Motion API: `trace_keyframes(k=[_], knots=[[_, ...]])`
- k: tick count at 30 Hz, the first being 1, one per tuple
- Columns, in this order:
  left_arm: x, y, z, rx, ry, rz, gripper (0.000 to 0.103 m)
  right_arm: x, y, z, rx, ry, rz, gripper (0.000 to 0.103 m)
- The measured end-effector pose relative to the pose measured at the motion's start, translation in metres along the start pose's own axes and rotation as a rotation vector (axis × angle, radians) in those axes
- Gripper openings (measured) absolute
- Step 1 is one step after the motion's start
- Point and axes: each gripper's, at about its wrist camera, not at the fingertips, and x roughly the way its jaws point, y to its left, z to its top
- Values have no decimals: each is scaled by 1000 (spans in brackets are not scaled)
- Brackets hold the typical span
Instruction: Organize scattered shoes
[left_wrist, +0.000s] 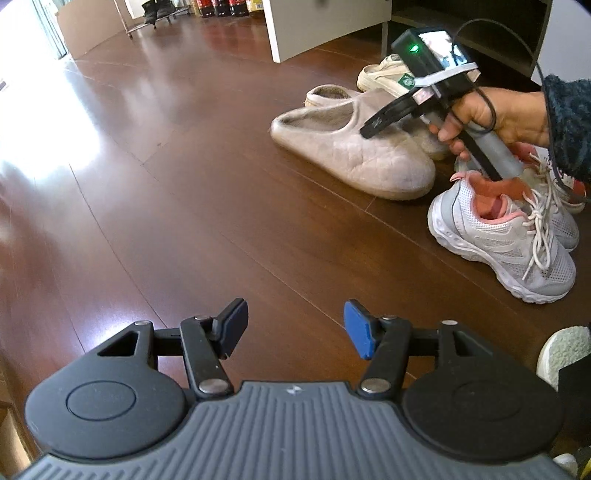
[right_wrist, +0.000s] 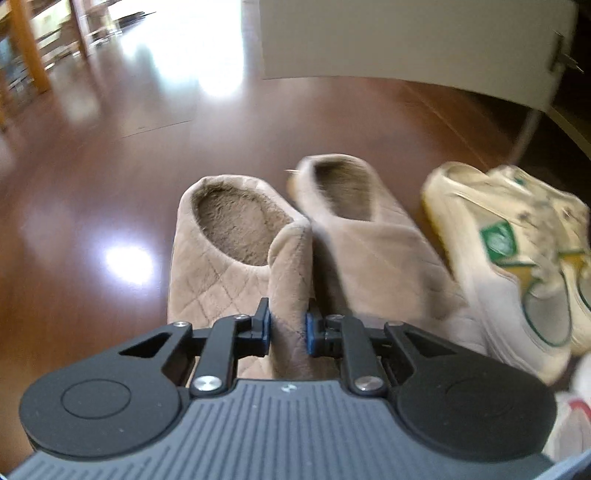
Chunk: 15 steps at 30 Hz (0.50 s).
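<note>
Your right claw pinches the near slipper at frame centre, beside its mate; it seems lifted, though blur hides contact. Your left claw hangs open, empty. Next: set it down parallel.

The floor is dark reddish-brown wood in long glossy planks, and it serves as the landmark here. Strong daylight glares off it at the far left (the source itself is washed out). At the floor's far edge stands a pale cabinet panel, with a dark open shelf unit just beside it. Farther back along the floor, a row of bottles lines the wall. Wooden furniture legs stand on the floor's far left.
</note>
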Motion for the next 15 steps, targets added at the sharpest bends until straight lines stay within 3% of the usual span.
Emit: trace_keyframes(k=[2, 7, 9, 12, 15], knots=[[1, -2, -1, -3, 2, -6, 62, 1, -6, 2, 66, 15, -2, 15], [-3, -9, 1, 18, 3, 1, 62, 4, -2, 0, 62, 9, -20, 21], [-9, -11, 6, 22, 6, 13, 62, 1, 0, 1, 47, 17, 6, 43], [-28, -15, 20, 14, -14, 49, 62, -24, -15, 4, 59, 32, 63, 52], [-67, -19, 42, -34, -66, 100, 63, -86, -27, 2, 86, -72, 134, 71]])
